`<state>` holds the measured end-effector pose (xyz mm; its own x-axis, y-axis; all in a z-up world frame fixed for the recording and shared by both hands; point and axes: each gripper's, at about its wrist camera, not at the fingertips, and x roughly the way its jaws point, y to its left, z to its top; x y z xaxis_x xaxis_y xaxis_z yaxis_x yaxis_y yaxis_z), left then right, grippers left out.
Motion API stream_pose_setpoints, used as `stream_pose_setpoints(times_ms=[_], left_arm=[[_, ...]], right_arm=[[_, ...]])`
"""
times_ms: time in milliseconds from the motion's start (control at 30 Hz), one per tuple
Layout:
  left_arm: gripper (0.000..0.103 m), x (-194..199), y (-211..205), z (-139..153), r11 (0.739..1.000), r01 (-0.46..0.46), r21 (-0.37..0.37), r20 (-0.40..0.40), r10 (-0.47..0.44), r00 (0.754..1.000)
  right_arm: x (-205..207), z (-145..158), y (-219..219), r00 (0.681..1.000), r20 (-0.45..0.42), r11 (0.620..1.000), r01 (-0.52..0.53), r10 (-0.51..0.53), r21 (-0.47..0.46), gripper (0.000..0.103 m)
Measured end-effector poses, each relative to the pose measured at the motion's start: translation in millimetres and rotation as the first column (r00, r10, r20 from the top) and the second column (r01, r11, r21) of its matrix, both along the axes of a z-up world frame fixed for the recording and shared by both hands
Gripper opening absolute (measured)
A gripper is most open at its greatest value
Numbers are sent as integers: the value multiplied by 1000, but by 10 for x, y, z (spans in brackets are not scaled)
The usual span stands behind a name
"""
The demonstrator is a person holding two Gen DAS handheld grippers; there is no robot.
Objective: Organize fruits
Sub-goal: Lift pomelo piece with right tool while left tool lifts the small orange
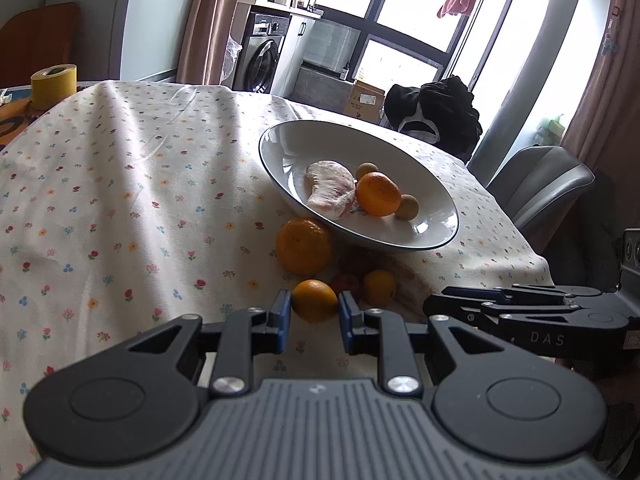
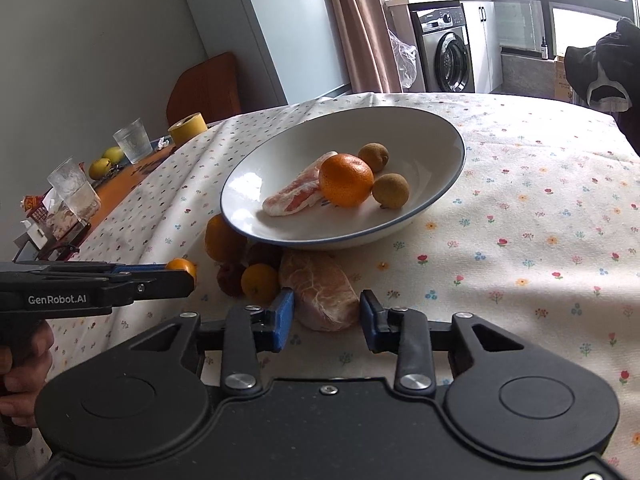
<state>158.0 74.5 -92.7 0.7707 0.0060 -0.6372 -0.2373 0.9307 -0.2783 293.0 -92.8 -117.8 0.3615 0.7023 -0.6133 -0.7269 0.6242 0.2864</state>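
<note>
Floral-cloth bench (image 1: 120, 200): left gripper (image 1: 314, 310) fingers clamp small orange (image 1: 314, 300) at 6 o'clock of bowl (image 1: 420, 184). Right gripper (image 2: 327, 314) fingers spread around peeled pomelo chunk (image 2: 324, 292), not gripping.

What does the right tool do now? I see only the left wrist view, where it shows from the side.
Observer: The right tool is open, with one finger on each side of a peeled pomelo piece that lies on the cloth.
Operator: Is it gripped?
Observer: No, one pad stands clear of it.
Operator: My left tool is shut on a small orange. Is there more fruit outside my frame?
Observer: Yes, two green-yellow fruits lie beside a glass.
</note>
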Motion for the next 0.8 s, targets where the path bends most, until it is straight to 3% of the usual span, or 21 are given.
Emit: stream_pose_setpoints(times_ms=[233,800], left_arm=[[24,-10,26,-3,1000,-7,-1,1,7,1000],[24,-41,137,8,1000,-27,-7,10,27,1000]], right_arm=[[-24,-11,-11,1000,19,1000,10,-10,4,44],[101,-26,266,998,44,999,-44,43,9,46]])
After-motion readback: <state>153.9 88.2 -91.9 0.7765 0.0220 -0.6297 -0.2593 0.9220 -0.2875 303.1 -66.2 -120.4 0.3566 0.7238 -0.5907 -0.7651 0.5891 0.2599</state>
